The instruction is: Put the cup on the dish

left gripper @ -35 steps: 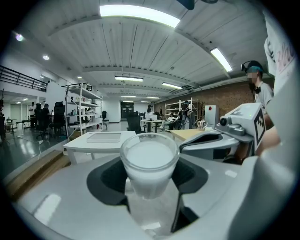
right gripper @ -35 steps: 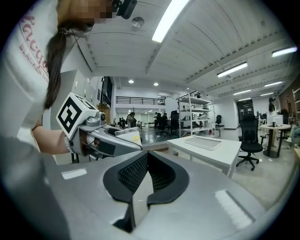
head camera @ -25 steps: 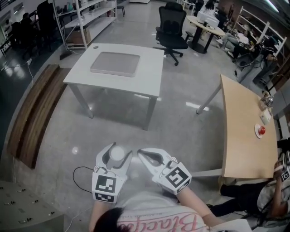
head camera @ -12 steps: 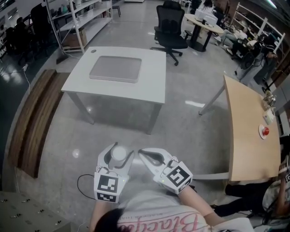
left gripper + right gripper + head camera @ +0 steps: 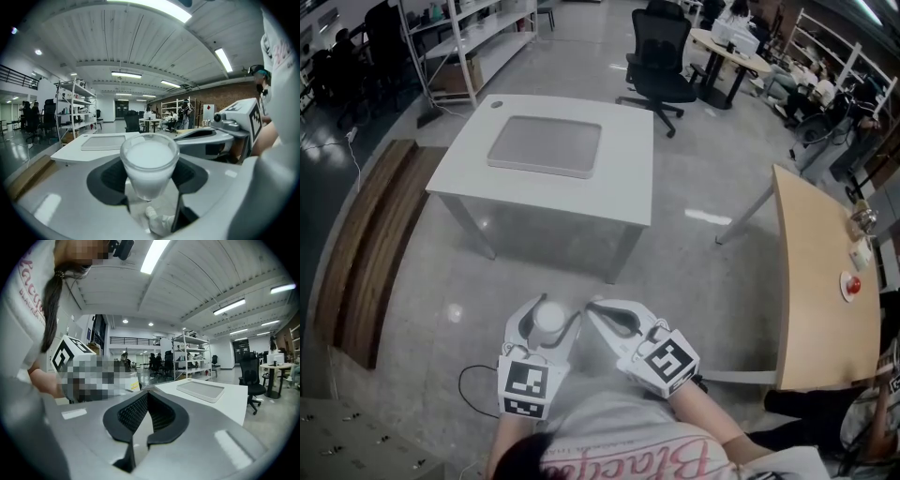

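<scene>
My left gripper (image 5: pixel 547 315) is shut on a white frosted cup (image 5: pixel 548 318), held upright just in front of my body. In the left gripper view the cup (image 5: pixel 149 164) fills the middle, and the dark pads (image 5: pixel 111 175) press on both its sides. My right gripper (image 5: pixel 592 311) hovers close beside it on the right, with its jaws together and nothing in them (image 5: pixel 147 394). The grey flat dish (image 5: pixel 546 146) lies on a white table (image 5: pixel 623 178) some way ahead across the floor, and it shows again in both gripper views (image 5: pixel 103 141) (image 5: pixel 200 390).
A wooden bench (image 5: pixel 366 246) runs along the left. On the right, a wooden table (image 5: pixel 820 272) carries a small plate with a red thing (image 5: pixel 851 285). A black office chair (image 5: pixel 661 58) and shelving (image 5: pixel 473 37) stand behind the white table. A cable (image 5: pixel 473 380) lies on the floor.
The white table and dish have drifted slightly right and lower in the head view. Both grippers keep their pose, the cup still held in the left one.
</scene>
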{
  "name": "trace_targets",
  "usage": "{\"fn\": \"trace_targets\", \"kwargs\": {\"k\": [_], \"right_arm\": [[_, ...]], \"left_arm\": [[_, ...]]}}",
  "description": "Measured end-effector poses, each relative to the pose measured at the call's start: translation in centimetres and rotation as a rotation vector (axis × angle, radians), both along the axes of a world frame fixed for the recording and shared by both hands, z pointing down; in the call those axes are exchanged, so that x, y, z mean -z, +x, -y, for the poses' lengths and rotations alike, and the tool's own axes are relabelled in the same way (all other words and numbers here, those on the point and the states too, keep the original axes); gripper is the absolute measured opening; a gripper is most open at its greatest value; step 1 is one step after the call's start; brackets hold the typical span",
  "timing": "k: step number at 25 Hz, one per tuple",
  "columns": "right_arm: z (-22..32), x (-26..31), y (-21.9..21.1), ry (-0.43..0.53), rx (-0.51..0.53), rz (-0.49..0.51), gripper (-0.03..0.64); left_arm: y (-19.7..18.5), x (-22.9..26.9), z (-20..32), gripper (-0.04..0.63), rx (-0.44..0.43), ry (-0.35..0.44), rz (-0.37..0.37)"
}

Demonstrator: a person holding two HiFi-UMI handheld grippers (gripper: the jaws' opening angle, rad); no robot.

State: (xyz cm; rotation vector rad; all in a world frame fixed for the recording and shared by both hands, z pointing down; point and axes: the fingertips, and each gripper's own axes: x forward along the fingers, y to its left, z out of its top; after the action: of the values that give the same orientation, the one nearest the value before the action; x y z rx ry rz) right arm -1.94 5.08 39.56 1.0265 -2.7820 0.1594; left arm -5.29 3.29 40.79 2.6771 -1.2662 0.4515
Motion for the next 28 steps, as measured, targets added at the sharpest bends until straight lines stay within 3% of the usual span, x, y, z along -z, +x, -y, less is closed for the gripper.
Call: {"fn": "trace_targets", "kwargs": {"k": [12, 28], "right_arm": [[8.7, 0.4, 0.9, -0.004, 0.025, -0.008, 0.002], [24.7, 1.5, 1.7, -0.031, 0.09, 0.012, 0.002]], "left_arm": [[0.9, -0.2, 8.6, 0.256, 0.026, -0.016, 0.007], [1.9, -0.2, 24.7, 0.256, 0.12, -0.053, 0.019]]}}
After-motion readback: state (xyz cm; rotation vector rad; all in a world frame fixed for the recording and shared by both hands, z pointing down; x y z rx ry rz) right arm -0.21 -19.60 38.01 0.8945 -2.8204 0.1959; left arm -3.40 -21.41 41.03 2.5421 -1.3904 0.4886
